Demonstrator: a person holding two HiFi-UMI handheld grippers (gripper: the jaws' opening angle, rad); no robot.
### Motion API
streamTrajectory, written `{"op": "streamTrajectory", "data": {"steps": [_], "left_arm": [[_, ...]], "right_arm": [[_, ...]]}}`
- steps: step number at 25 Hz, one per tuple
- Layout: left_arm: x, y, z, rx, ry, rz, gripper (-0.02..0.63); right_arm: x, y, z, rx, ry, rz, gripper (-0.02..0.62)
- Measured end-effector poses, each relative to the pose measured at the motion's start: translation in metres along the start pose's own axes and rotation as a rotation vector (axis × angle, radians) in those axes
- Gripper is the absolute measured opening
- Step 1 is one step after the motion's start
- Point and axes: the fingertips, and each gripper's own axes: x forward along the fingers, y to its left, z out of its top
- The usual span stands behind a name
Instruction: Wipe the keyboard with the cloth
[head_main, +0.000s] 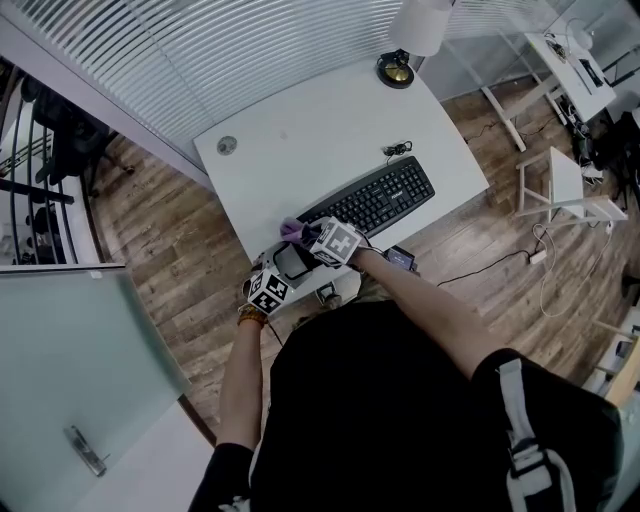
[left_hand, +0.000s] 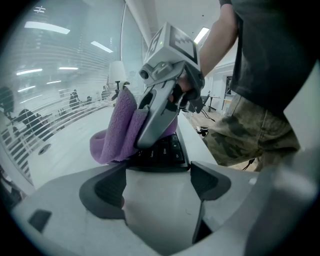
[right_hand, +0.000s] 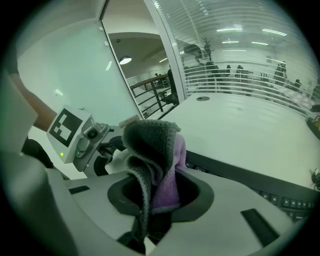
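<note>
The purple cloth (right_hand: 159, 150) is pinched between the jaws of the right gripper (right_hand: 160, 202), bunched and standing up out of them. In the left gripper view its hanging folds appear to rest on the left end of the black keyboard (left_hand: 164, 151). The jaws of the left gripper (left_hand: 160, 186) are spread wide with nothing between them. Only the bare top of the white desk (head_main: 300, 130) is seen through the gap, just short of the keyboard's near edge.

The coming stroke is judged to turn on 1 relation. The keyboard's long axis runs across the desk from the cloth's end away to the person's right, so nearly all the keys lie to the right of the held cloth. A wipe would therefore have to be drawn rightward along that axis. The right gripper is the nearer one, being already over the keys. The left gripper is placed just beside the same end, where the keyboard could be steadied.

Counted: 1 keyboard, 1 cloth, 2 grippers, 1 desk.
</note>
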Motion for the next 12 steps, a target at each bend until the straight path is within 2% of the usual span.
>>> {"op": "streamTrajectory", "data": {"steps": [3,5,8,12], "left_arm": [[0.000,0.000,0.000,0.000,-0.001,-0.001,0.397],[0.000,-0.001,0.000,0.000,-0.003,-0.001,0.397],[0.000,0.000,0.000,0.003,-0.001,0.001,0.397],[0.002,0.000,0.004,0.005,-0.007,0.002,0.397]], "right_arm": [[-0.008,0.010,0.005,0.064,-0.072,0.147,0.111],[-0.026,0.011,0.012,0.079,-0.162,0.194,0.114],[-0.062,-0.011,0.013,0.068,-0.270,0.136,0.115],[-0.126,-0.083,-0.008,0.150,-0.361,-0.030,0.115]]}}
